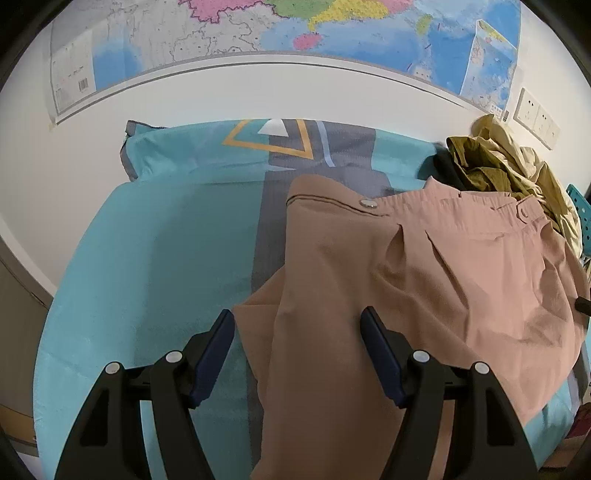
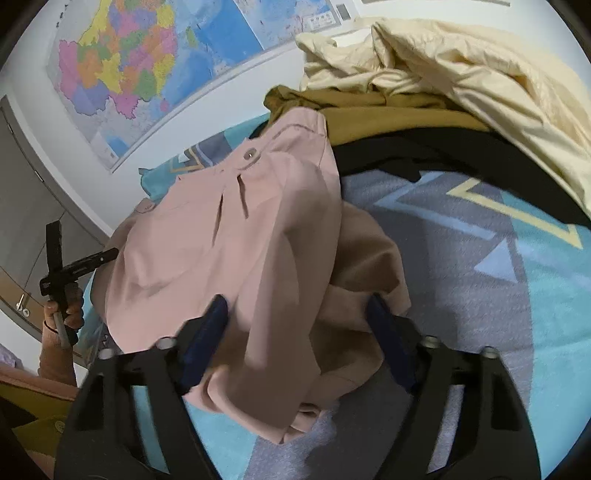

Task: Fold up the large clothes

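Pink trousers (image 1: pixel 424 266) lie on the teal bed cover (image 1: pixel 147 258), waistband toward the map (image 1: pixel 258 29) wall, legs running back to the grippers. Left gripper (image 1: pixel 297 332) and right gripper (image 2: pixel 297 314) fingers spread, straddling loose fabric.

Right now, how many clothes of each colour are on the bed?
Pink: 1, the trousers
Olive-brown: 1, the crumpled garment
Black: 1, the dark garment
Cream: 1, the pale garment
Total: 4 on the bedspread. Both grippers, left and right, hold none.
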`<state>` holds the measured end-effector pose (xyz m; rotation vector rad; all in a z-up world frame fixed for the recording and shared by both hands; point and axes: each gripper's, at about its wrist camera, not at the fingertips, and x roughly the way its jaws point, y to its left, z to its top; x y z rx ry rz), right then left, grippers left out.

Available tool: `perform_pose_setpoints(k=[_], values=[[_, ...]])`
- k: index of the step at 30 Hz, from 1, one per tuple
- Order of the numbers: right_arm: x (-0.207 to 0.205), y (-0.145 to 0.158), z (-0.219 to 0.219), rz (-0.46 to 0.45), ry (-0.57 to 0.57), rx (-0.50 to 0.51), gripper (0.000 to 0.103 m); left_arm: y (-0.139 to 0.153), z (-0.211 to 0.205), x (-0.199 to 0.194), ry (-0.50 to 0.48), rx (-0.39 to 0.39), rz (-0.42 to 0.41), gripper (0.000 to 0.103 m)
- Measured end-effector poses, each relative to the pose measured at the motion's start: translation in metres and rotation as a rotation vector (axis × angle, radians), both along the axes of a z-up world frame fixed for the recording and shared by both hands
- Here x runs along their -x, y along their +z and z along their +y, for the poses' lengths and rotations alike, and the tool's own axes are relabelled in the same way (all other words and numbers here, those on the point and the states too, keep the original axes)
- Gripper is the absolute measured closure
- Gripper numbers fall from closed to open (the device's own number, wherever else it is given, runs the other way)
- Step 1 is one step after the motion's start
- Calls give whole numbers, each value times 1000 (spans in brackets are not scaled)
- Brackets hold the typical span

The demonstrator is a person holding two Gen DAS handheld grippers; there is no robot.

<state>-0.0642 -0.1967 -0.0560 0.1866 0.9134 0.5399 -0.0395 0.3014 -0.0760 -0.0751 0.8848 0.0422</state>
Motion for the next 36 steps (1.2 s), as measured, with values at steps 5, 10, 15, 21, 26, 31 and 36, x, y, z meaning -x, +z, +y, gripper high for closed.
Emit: perform_pose_setpoints(k=[5, 10, 15, 21, 26, 31, 36], values=[[-9, 3, 8, -6, 6, -6, 95, -12, 7, -9, -14, 83, 39, 62], [-16, 31, 15, -126, -14, 19, 99, -9, 6, -19, -6, 80, 23, 75], [-36, -3, 21, -14, -35, 88, 96, -15, 9, -26, 27, 80, 52, 58], [-18, 15, 1, -70, -97, 75, 53, -5, 23, 5, 38, 101, -1, 38], [12, 55, 3, -225, -89, 74, 45, -1, 27, 29, 40, 112, -19, 38], [21, 45, 53, -222, 93, 128, 46, -14, 24, 30, 42, 105, 18, 39], [-2, -6, 84, -97, 112, 227, 46, -19, 30, 31, 99, 121, 47, 31]])
